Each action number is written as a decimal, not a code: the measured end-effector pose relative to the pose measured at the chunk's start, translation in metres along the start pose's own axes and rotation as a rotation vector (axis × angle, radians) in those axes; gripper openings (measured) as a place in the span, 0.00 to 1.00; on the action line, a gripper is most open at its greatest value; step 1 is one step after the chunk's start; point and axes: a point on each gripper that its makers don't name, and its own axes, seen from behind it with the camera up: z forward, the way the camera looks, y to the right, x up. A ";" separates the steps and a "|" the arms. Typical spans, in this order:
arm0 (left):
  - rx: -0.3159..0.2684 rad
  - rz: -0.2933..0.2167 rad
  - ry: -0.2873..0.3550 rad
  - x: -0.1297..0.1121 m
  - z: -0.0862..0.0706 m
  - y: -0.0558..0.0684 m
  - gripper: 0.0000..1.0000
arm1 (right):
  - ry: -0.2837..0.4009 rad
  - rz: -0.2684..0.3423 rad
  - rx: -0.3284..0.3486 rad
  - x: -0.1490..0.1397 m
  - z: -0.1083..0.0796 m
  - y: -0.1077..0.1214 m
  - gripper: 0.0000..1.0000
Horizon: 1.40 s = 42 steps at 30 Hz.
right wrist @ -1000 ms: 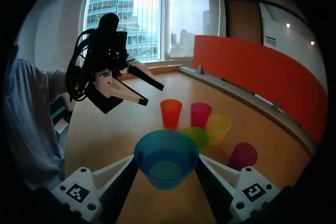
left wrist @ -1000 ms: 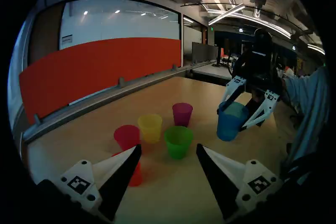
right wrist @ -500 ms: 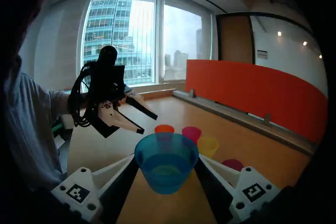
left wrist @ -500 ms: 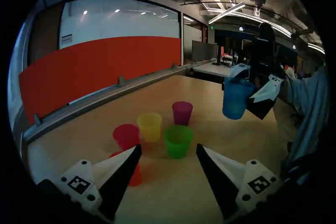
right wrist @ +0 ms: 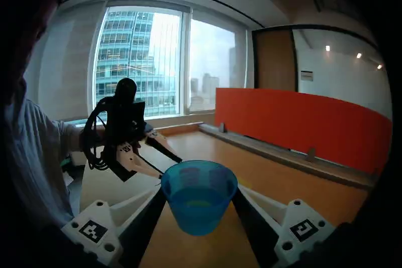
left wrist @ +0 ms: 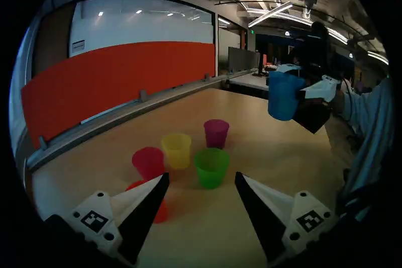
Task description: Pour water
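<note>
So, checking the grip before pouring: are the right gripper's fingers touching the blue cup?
Touching. The right gripper view shows both fingers pressed against the sides of the blue cup.

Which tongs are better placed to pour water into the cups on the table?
Right. The right tongs grip the blue cup, liquid visible inside, held above the table. The left tongs are open and empty, low near the green cup.

No word, number or brand can be read: the black-and-white square markers (left wrist: 94, 219) on the left gripper (left wrist: 201, 175) and on the right gripper (right wrist: 199, 192) carry only coded patterns, and the small wall placard (right wrist: 306, 75) far ahead of the right gripper is too small to read.
</note>
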 end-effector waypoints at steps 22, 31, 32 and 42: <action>-0.035 0.005 -0.051 -0.013 0.035 0.010 0.97 | 0.042 -0.035 -0.099 0.034 -0.009 0.033 0.91; -0.053 0.008 -0.083 -0.024 0.054 0.016 0.97 | 0.044 -0.046 -0.127 0.044 -0.008 0.044 0.91; -0.054 0.011 -0.088 -0.025 0.057 0.016 0.97 | 0.044 -0.046 -0.129 0.045 -0.008 0.045 0.91; -0.041 -0.004 -0.134 -0.038 0.080 0.014 0.97 | 0.043 -0.053 -0.132 0.056 -0.008 0.051 0.91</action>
